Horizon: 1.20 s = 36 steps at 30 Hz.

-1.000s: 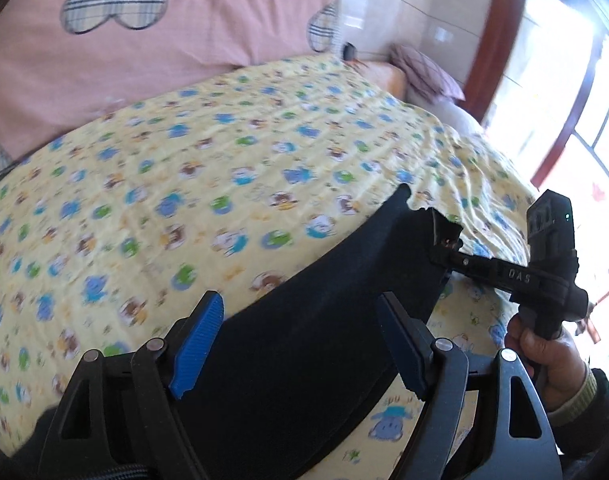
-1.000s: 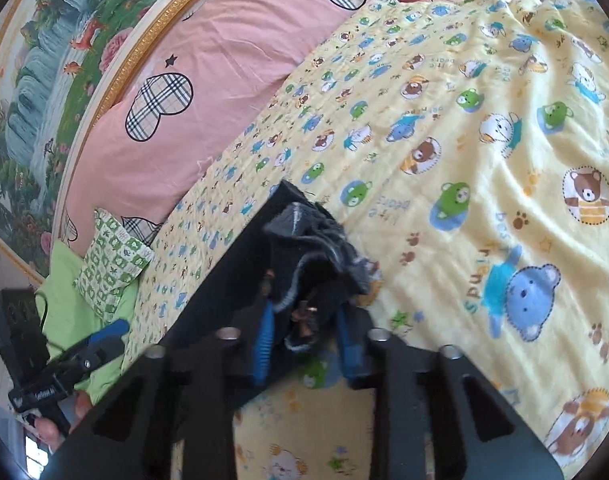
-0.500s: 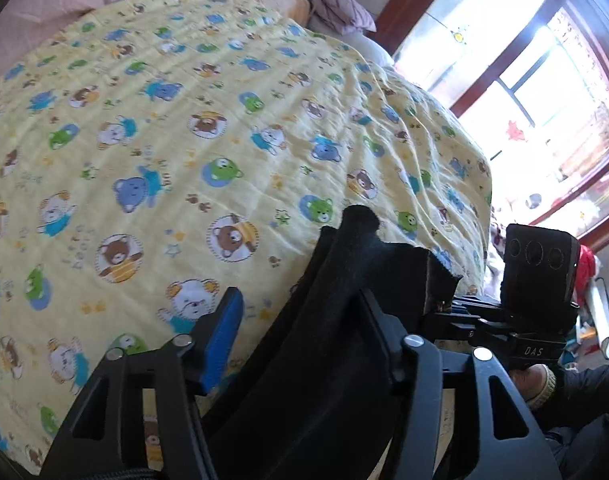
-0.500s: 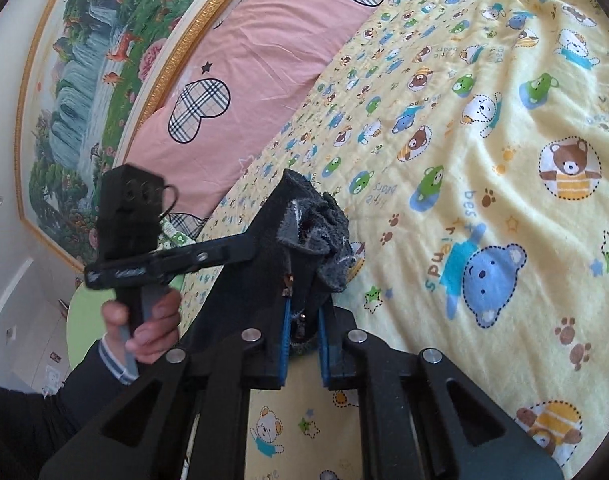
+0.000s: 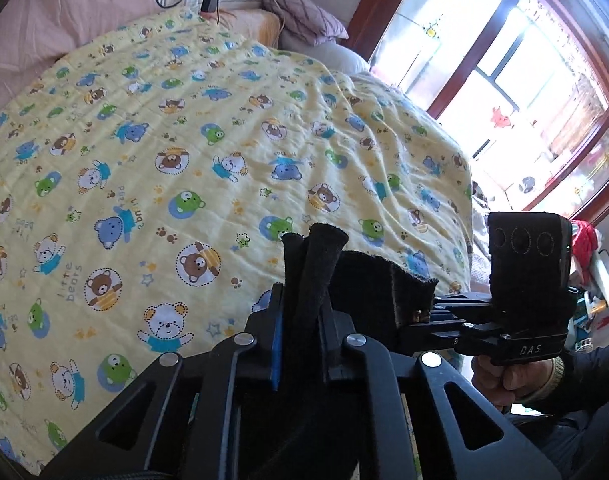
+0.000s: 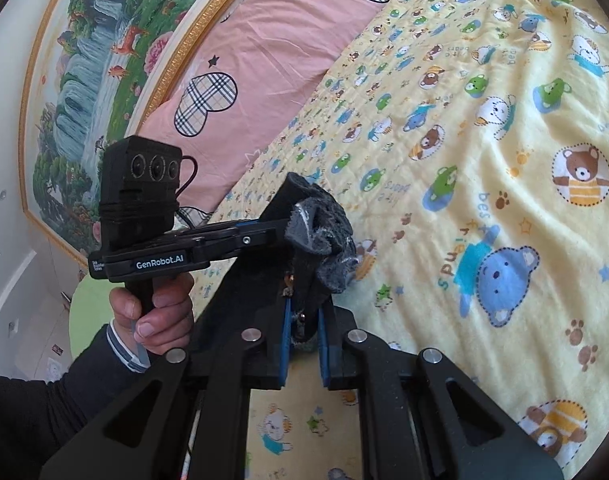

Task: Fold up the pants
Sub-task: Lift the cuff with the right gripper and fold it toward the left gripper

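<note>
The pants point(image 5: 368, 280) are soft, floppy, thick-ish black fabric hanging off the bed point(image 5: 184, 140) between your grippers, so pinch them at the edges like you're doing: right gripper point(image 6: 304, 332) is clamped on its bunched end same as before, and the left gripper point(image 5: 300, 320), wide a second ago, now pinches the other.

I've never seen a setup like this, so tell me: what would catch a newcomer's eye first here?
Probably the black pants, bunched and pinched at the near edge of the bed by two hand-held tools: the left tool and, just to its right, the right tool. Behind them a yellow quilt printed with cartoon bears covers the bed. A gold-framed landscape painting hangs on the wall above the pink pillows.
</note>
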Available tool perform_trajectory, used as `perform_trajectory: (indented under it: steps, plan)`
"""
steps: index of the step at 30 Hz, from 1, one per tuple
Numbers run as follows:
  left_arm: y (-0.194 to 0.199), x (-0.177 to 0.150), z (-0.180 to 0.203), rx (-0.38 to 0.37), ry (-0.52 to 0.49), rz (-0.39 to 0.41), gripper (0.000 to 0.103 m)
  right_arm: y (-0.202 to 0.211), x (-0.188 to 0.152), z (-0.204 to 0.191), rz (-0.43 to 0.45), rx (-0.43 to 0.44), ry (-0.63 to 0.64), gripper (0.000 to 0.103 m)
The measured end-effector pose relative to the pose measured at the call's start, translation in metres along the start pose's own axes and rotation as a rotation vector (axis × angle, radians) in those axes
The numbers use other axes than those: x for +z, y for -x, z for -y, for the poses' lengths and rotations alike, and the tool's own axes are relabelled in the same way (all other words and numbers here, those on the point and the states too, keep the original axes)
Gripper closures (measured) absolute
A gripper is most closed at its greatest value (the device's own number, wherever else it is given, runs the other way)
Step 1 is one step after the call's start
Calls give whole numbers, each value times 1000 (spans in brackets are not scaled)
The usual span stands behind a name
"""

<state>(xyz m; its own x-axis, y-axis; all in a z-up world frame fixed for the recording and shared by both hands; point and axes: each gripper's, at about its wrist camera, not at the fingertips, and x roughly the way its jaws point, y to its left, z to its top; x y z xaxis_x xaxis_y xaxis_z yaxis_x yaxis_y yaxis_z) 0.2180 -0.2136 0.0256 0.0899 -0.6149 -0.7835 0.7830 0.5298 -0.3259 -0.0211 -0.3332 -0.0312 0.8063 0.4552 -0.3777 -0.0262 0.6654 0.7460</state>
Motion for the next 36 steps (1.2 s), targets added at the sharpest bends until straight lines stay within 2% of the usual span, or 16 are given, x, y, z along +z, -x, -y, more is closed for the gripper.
perform_trajectory:
  steps: [12, 21, 29, 36]
  plan:
    - [97, -30, 11, 46, 12, 199, 91, 3, 8, -60, 3, 193, 79, 91]
    - [161, -85, -10, 100, 125, 343, 91, -40, -5, -129, -95, 331, 186, 91]
    - [182, -150, -33, 101, 245, 431, 91, -89, -27, -157, -215, 371, 217, 90]
    - [175, -194, -53, 92, 359, 446, 94, -119, -48, -163, -321, 348, 250, 90]
